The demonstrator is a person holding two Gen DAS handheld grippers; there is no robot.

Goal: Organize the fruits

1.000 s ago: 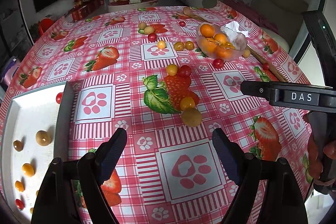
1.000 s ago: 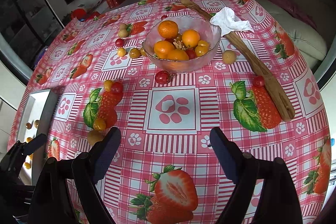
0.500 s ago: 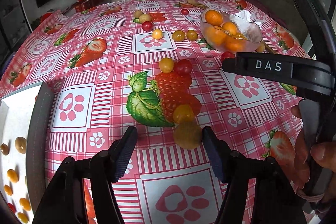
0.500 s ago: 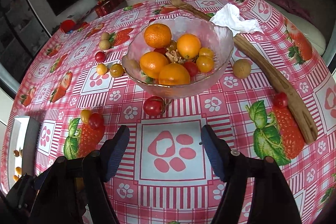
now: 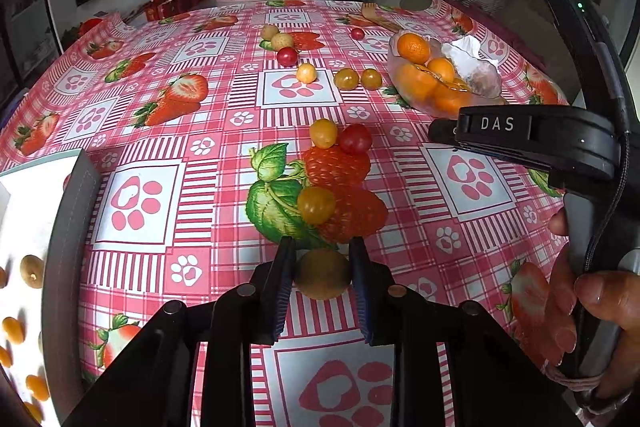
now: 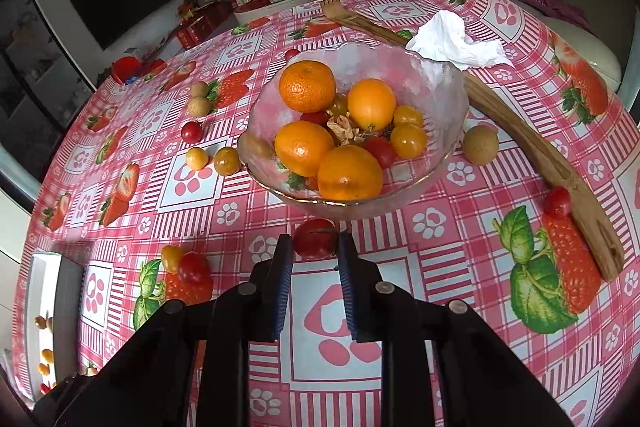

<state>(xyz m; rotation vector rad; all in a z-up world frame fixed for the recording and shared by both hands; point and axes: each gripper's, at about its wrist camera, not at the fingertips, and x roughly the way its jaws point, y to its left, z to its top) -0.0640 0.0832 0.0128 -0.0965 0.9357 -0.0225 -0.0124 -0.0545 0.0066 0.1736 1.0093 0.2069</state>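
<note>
In the left wrist view my left gripper (image 5: 322, 251) has its jaws closing on a brownish-green round fruit (image 5: 323, 275) on the tablecloth, and both pads touch its sides. Just beyond it lie a yellow tomato (image 5: 316, 205), another yellow one (image 5: 323, 133) and a red one (image 5: 355, 138). In the right wrist view my right gripper (image 6: 315, 245) is closing on a red cherry tomato (image 6: 315, 237) right in front of the glass bowl (image 6: 448, 83), pads against it. The bowl holds oranges (image 6: 307, 86) and small tomatoes.
A white tray (image 5: 28, 211) with several small fruits sits at the left edge. A wooden back scratcher (image 6: 520, 131) and a crumpled tissue (image 6: 452, 41) lie right of the bowl. More loose fruits (image 5: 346, 79) are scattered farther back. A hand (image 5: 604, 303) holds the right tool.
Both grippers moved forward and down and went from wide open to closed: the left onto the brownish-green fruit, the right onto the red tomato by the bowl.
</note>
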